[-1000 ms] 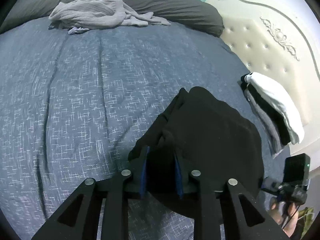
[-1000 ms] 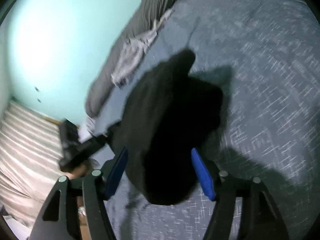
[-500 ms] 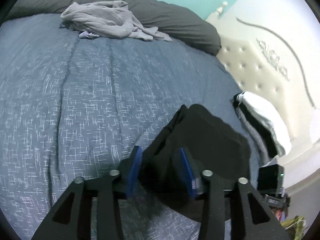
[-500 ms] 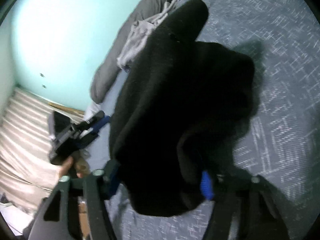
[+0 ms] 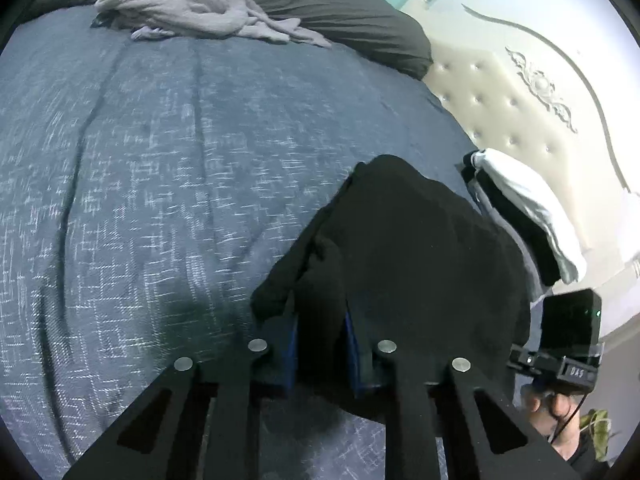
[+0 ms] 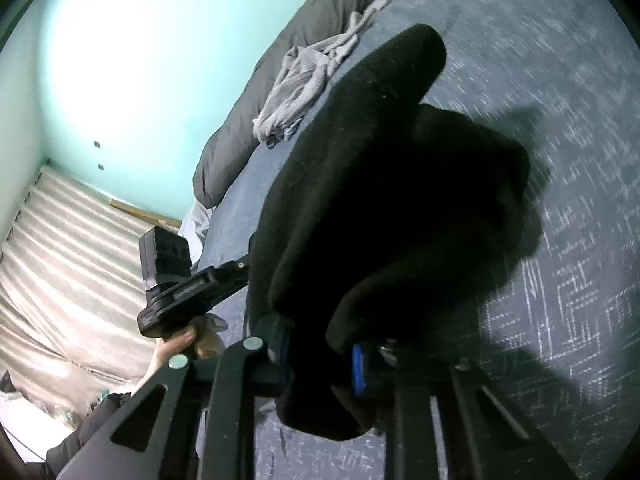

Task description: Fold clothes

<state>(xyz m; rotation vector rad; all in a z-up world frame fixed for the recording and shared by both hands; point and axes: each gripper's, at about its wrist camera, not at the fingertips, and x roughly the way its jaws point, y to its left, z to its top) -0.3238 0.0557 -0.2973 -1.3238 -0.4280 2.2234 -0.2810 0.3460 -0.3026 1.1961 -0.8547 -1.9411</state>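
A folded black garment (image 5: 412,248) hangs just above the blue patterned bedspread (image 5: 160,168), held from two sides. My left gripper (image 5: 320,344) is shut on its near edge, blue pads pinching the cloth. In the right wrist view the same black garment (image 6: 384,200) bulges over my right gripper (image 6: 320,356), which is shut on it; the cloth hides most of the right pad. A stack of folded clothes (image 5: 528,216), white on top with black and grey below, lies by the headboard just right of the garment.
A crumpled grey garment (image 5: 192,12) lies at the far side of the bed against a dark grey pillow roll (image 5: 344,12). The cream tufted headboard (image 5: 520,92) stands at the right. A hand (image 6: 180,340) holds the other gripper's handle beside the bed edge.
Both grippers have carried the black garment toward the folded stack by the headboard. The right gripper's jaws, wide apart a second ago, have closed on the cloth.
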